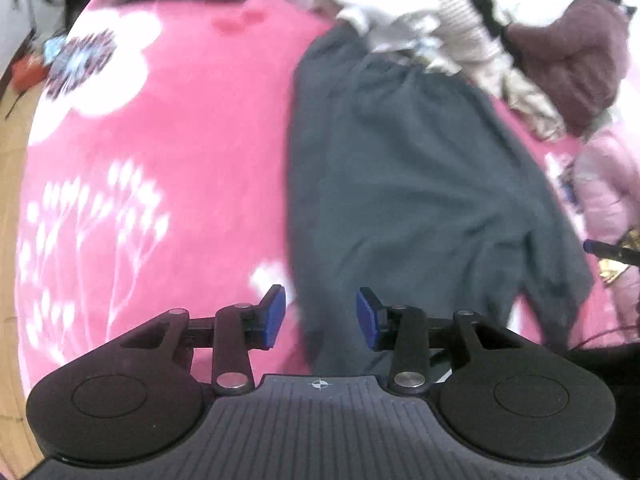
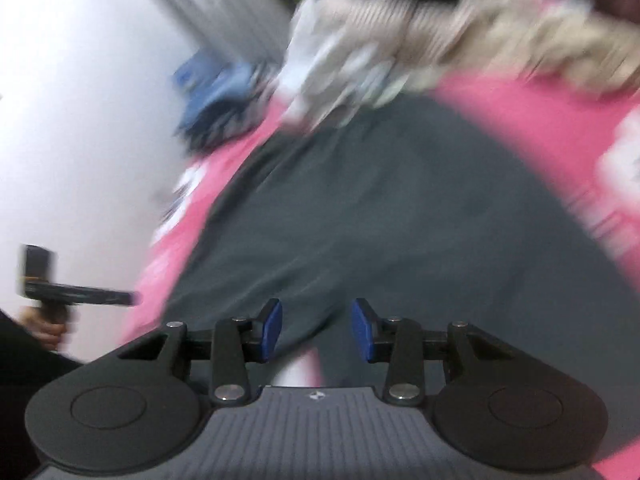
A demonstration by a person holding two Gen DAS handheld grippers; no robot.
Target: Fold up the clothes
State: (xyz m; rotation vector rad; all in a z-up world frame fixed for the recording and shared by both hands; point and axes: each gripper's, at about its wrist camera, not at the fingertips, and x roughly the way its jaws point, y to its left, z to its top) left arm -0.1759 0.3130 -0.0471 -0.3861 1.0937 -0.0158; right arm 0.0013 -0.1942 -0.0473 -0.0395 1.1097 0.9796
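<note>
We see a dark grey garment (image 1: 420,184) on a hot pink bedspread (image 1: 208,128) printed with white dandelion sprigs and a white flower with a dark centre. Beyond lie a beige-and-white striped garment (image 1: 452,12) and a maroon puffer jacket (image 1: 572,60). Our fingertips' pads (image 1: 276,316) are blue.

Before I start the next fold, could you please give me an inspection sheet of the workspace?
Surface: pink floral blanket, wrinkled, covering the bed.
Job's things: dark grey garment spread fairly flat, near edge toward both grippers.
Clutter: pile of light clothes at the garment's far end; maroon jacket and pink jacket at the side; blue item, blurred.
Grippers: left gripper open, empty, at the garment's left edge; right gripper open, empty, over the garment.
Cables: thin dark cord, possibly a cable.
Surroundings: wooden floor; pale wall.
</note>
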